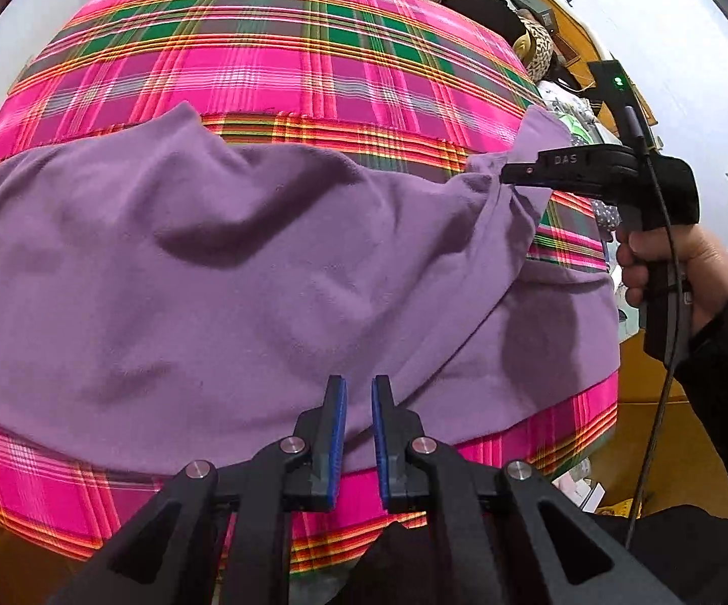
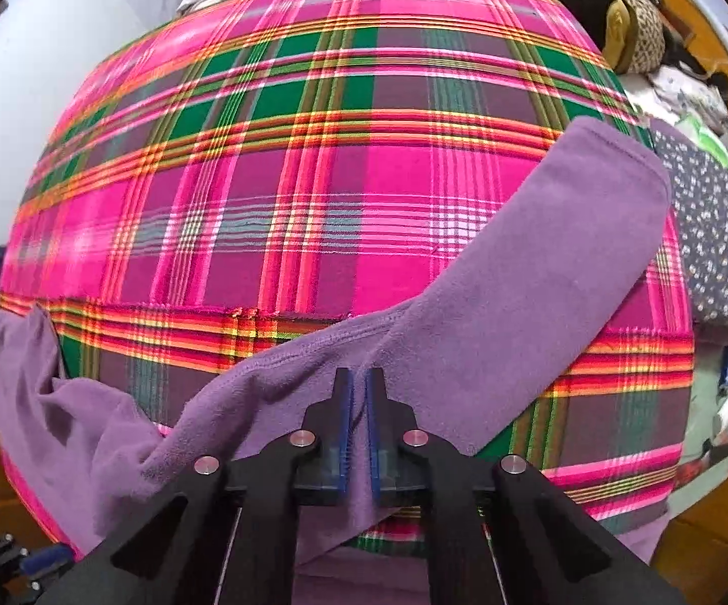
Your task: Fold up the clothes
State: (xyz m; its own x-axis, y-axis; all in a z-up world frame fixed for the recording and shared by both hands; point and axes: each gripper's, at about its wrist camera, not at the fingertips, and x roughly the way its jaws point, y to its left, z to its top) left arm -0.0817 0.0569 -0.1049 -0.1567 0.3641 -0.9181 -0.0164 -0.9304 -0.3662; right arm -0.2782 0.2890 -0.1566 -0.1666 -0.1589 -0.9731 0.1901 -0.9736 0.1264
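Purple garment (image 2: 540, 272) pinched at shoulder seam by right gripper (image 2: 359, 393); left gripper (image 1: 359, 398) near-closed, nothing gripped. Sleeve best carried inward w/ fabric kept taut, flat on plaid sheet (image 2: 313, 191).

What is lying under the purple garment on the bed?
Under the purple garment lies a pink plaid cloth, showing beyond it on the near and far sides. Whatever is below the middle of the garment is covered, so it cannot be seen.
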